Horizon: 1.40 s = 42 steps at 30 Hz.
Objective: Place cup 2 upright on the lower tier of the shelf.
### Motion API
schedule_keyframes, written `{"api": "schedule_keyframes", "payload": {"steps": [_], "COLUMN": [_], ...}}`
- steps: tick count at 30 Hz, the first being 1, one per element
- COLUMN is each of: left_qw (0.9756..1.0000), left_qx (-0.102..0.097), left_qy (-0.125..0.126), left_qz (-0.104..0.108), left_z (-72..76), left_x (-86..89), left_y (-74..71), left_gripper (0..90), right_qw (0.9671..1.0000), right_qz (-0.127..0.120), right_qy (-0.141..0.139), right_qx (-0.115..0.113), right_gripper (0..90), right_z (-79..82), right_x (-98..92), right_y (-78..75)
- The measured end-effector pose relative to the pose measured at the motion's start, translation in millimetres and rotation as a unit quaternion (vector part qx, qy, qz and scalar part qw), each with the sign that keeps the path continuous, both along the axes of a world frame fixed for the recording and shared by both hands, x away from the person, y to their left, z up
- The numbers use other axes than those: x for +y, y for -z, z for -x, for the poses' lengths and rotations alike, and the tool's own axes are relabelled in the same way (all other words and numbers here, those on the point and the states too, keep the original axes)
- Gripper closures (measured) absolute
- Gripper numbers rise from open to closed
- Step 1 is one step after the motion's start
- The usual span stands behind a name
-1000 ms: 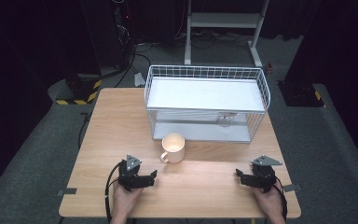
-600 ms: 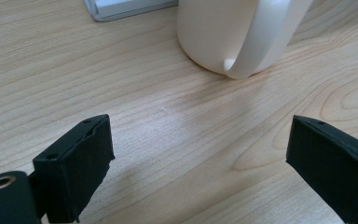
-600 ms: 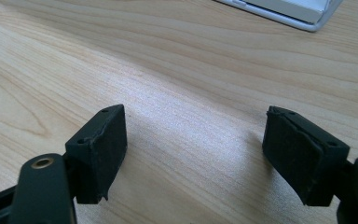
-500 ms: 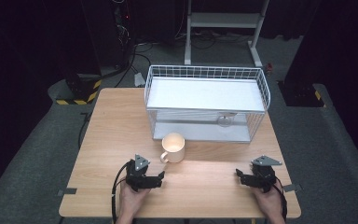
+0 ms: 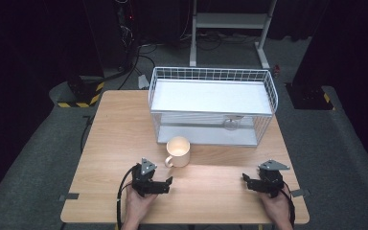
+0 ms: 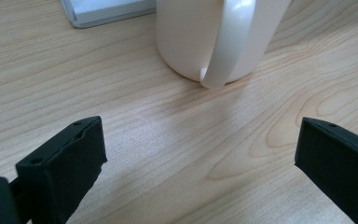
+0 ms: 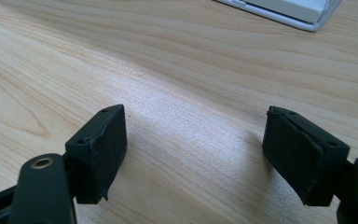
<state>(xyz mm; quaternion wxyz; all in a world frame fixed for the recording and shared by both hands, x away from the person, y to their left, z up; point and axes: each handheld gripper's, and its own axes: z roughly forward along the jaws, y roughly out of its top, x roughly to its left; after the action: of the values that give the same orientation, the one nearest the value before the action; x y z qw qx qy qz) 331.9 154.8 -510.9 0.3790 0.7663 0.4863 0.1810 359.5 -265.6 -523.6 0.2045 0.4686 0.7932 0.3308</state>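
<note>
A cream mug [image 5: 178, 151] stands upright on the wooden table [image 5: 120, 139], its handle turned toward the near left. My left gripper [image 5: 166, 183] lies low on the table just in front of the mug. In the left gripper view the mug [image 6: 191, 32] and its handle [image 6: 223, 51] sit straight ahead, beyond the left gripper [image 6: 200, 140], whose jaws have just been opening and stand wide apart with only bare wood between them. My right gripper [image 5: 248, 180] rests at the near right, open; in its own view the right gripper [image 7: 193, 135] frames bare table.
A white wire rack [image 5: 211, 71] with a solid shelf stands at the back middle of the table, right behind the mug. A clear glass [image 5: 230, 123] sits under its shelf. The rack's base corner [image 7: 298, 11] shows ahead of the right gripper. A metal stand [image 5: 230, 21] is on the floor beyond.
My left gripper has edged slightly to the right, toward the mug, and its jaws have spread. The right gripper and the mug have stayed put.
</note>
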Motion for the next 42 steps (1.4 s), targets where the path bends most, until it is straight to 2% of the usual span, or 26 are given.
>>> {"api": "schedule_keyframes", "payload": {"steps": [7, 11, 13, 21, 27, 32, 34, 37, 42], "left_qw": [1.0000, 0.9999, 1.0000, 0.9999, 0.9997, 0.9996, 0.9997, 0.9999, 0.9999], "left_qx": [0.002, 0.004, 0.001, -0.006, -0.001, 0.001, 0.000, -0.003, -0.010], "left_qy": [0.003, 0.003, 0.004, 0.004, 0.004, 0.000, -0.002, -0.005, -0.003], "left_qz": [0.000, 0.010, 0.005, 0.009, 0.026, 0.028, 0.025, 0.010, 0.011], "left_z": [-4.6, -7.1, -8.1, -14.8, -19.6, -21.5, -22.1, -23.2, -27.1], "left_x": [-6.1, -9.6, -11.0, -14.3, -15.2, -15.1, -15.1, -15.5, -19.4], "left_y": [-3.0, -4.9, -5.9, -9.6, -9.4, -8.5, -8.7, -10.5, -16.8], "left_gripper": [1.3, 0.9, 0.6, 0.2, 0.2, 0.2, 0.1, 0.2, 0.2], "right_qw": [1.0000, 1.0000, 1.0000, 1.0000, 1.0000, 1.0000, 1.0000, 1.0000, 1.0000], "right_qz": [0.000, 0.000, 0.000, 0.001, 0.001, 0.001, 0.001, 0.002, 0.001], "right_qy": [0.000, 0.000, 0.000, 0.000, 0.000, 0.000, 0.000, 0.000, 0.000], "right_qx": [0.000, 0.000, 0.000, -0.001, -0.001, -0.001, -0.001, -0.001, -0.001], "right_gripper": [21.9, 21.9, 22.0, 21.9, 21.9, 21.9, 22.0, 22.0, 21.9], "right_z": [0.0, 0.0, 0.0, 0.3, 0.3, 0.3, 0.4, 0.8, 0.7], "right_x": [0.0, 0.0, 0.0, 0.1, 0.1, 0.1, 0.1, 0.4, 0.3], "right_y": [0.0, 0.0, 0.0, 0.1, 0.1, 0.1, 0.0, 0.1, 0.1]}}
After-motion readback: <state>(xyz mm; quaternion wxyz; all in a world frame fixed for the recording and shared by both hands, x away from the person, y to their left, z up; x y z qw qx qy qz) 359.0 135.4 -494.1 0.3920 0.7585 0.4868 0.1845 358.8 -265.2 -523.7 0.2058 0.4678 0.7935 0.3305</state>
